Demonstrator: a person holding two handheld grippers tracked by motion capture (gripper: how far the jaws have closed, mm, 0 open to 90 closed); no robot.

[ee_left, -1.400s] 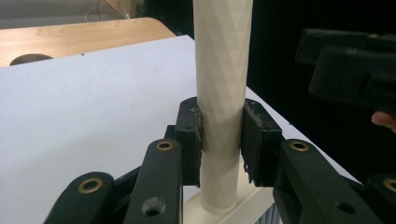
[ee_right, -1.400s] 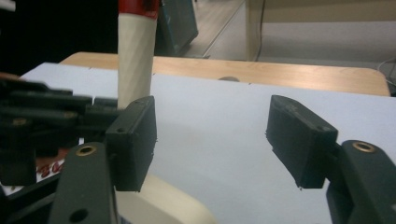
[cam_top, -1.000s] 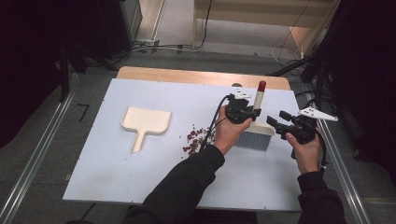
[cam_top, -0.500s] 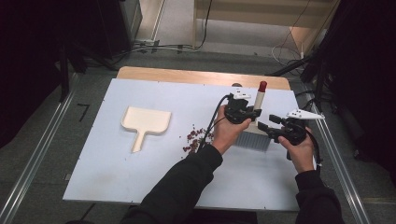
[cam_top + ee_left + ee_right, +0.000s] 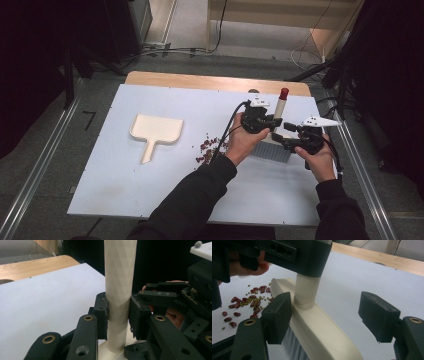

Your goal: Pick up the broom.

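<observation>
cream brush (image 5: 274,142) stands upright on the white table (image 5: 150,200), handle clamped in the left gripper (image 5: 117,315), beans (image 5: 207,147) lying to its left toward the dustpan (image 5: 155,131), right gripper (image 5: 324,315) just opened wide, straddling the head.

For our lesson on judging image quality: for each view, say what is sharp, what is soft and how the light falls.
High view: bright table, dark surround, slightly soft. Left gripper view: brush handle sharp, near fingers blurred, black background. Right gripper view: beans fairly crisp, brush head and near fingers soft, even light without glare.
</observation>
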